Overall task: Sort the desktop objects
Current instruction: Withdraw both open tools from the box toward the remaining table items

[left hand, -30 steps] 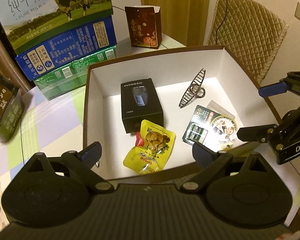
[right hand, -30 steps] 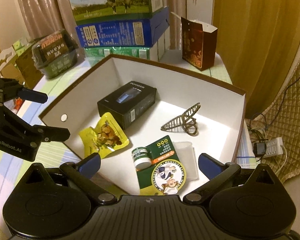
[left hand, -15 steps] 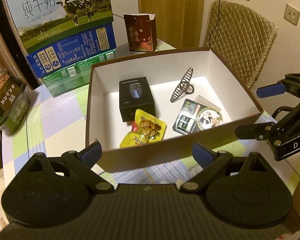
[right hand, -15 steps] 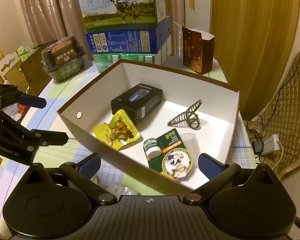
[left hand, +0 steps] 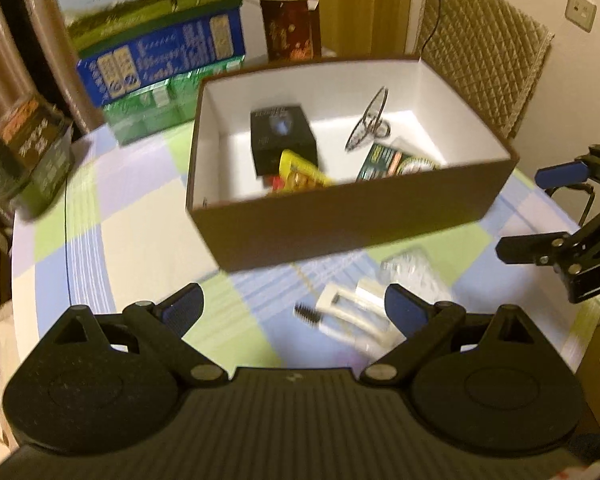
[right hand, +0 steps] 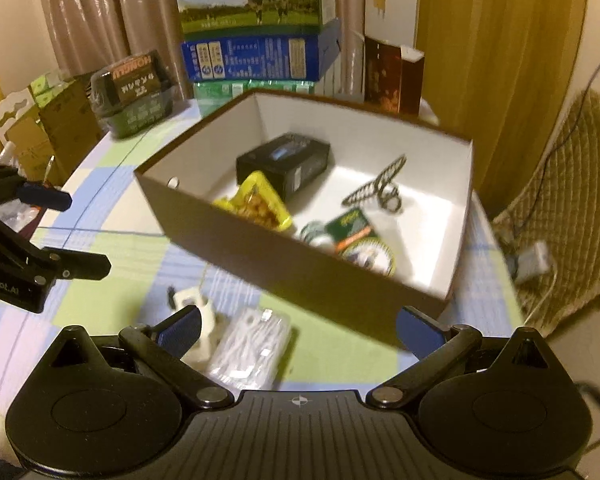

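Both grippers hang above the checked tablecloth (left hand: 132, 240) on the near side of the brown box (left hand: 352, 216), jaws spread wide, nothing between them. Left gripper (left hand: 294, 306) sits over the cloth just short of a white pack with a small black brush (left hand: 340, 316), which lies next to a clear plastic packet (left hand: 414, 276); both lie on the cloth outside the box, near its front wall. Right gripper (right hand: 298, 326) hovers over the same two items, the clear packet (right hand: 252, 344) between its fingers from this view but not touched. Inside the box: black carton (right hand: 286, 160) toward the back, yellow snack pouch (right hand: 260, 204) leaning against it, dark hair claw (right hand: 380, 190) on the white floor, green card with a round label (right hand: 358, 236) near the front wall. Behind the box a stack of milk cartons (right hand: 252, 20) and a dark red bag (right hand: 392, 76). Left-wrist view is motion-blurred, small print unreadable.
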The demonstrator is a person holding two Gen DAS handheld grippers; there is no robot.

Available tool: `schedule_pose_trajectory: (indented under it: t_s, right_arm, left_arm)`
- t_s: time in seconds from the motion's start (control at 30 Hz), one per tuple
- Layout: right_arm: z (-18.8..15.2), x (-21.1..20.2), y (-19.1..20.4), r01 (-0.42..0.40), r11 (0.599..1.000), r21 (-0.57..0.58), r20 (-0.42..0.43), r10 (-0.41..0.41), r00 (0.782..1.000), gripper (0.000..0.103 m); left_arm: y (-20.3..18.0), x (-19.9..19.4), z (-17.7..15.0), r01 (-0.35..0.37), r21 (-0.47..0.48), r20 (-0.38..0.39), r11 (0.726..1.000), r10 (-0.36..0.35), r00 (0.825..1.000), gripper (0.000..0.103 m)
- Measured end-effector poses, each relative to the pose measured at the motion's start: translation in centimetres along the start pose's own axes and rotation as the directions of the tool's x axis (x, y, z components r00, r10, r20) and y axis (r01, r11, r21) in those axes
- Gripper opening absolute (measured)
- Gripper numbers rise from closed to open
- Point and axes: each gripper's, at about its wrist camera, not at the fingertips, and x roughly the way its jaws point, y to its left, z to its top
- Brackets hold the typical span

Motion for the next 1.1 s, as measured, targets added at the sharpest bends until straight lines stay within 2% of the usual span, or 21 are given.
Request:
schedule_pose_trajectory:
  t_s: [0.23, 0.5, 0.8, 1.1]
  right_arm:
    - [-2.0, 0.3, 1.1, 0.0, 1.0, 0.018, -0.029, 0.001, 1.0, 0.101]
    - [-3.8, 0.9, 1.0, -0.007, 0.996, 0.088, -0.07, 0.013, 0.997, 0.101]
    - [-5.8, 2.1, 0.3, 0.015, 0.989, 0.15, -0.13, 0.004, 0.991, 0.101]
    - [-6.9, 2.7, -0.8, 0.043, 0.98, 0.195, -0.158, -0.012, 0.987, 0.101]
  left_arm:
    - [-0.4, 0.5, -3.7, -0.02, 0.006, -0.04, 1.0, 0.02, 0.999, 0.095]
    - [-1.3, 1.2, -6.6, 0.013, 0.0, -0.081, 1.0, -0.013, 0.997, 0.095]
    - [-2.1, 2.9, -8.4, 0.025, 0.038, -0.103, 0.999, -0.021, 0.995, 0.093]
    - [-2.9, 5.6, -9.2, 0.042, 0.105, -0.103, 0.994, -0.031, 0.994, 0.084]
